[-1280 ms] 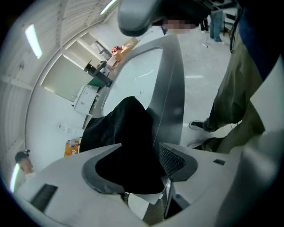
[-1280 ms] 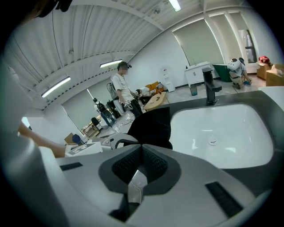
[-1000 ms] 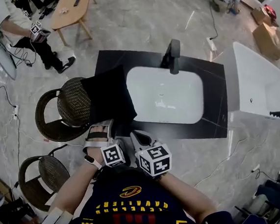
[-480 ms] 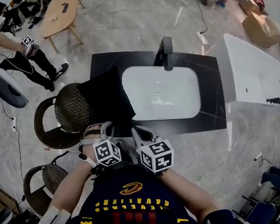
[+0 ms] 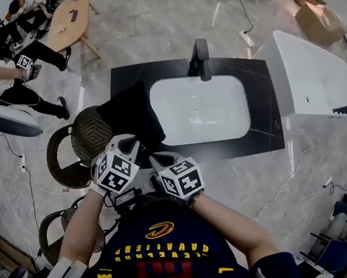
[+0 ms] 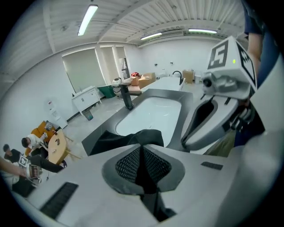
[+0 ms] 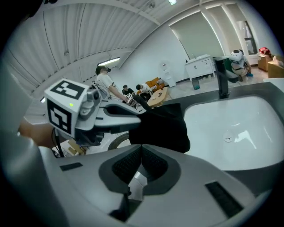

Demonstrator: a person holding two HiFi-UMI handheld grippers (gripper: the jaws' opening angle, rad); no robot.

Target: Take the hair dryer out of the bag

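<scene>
My left gripper [image 6: 142, 146] pinches the edge of the black bag [image 5: 128, 115] at the end of the counter [image 5: 261, 96], my right gripper [image 7: 141, 148] is pressed together beside it, so I judge I am opening the bag and next must reach the hair dryer, which is not visible and probably inside.

A black stone countertop [image 5: 264, 126] runs across the middle of the head view, with a white rectangular basin [image 5: 201, 108] sunk into it and a black faucet [image 5: 201, 58] standing at its upper edge. A black bag [image 5: 128, 115] lies on its left end, reaching past the counter's left edge over a wicker chair [image 5: 90, 134]. The chair stands on the grey marble floor [image 5: 169, 26], as does a white bathtub [image 5: 310, 73] at the right.
</scene>
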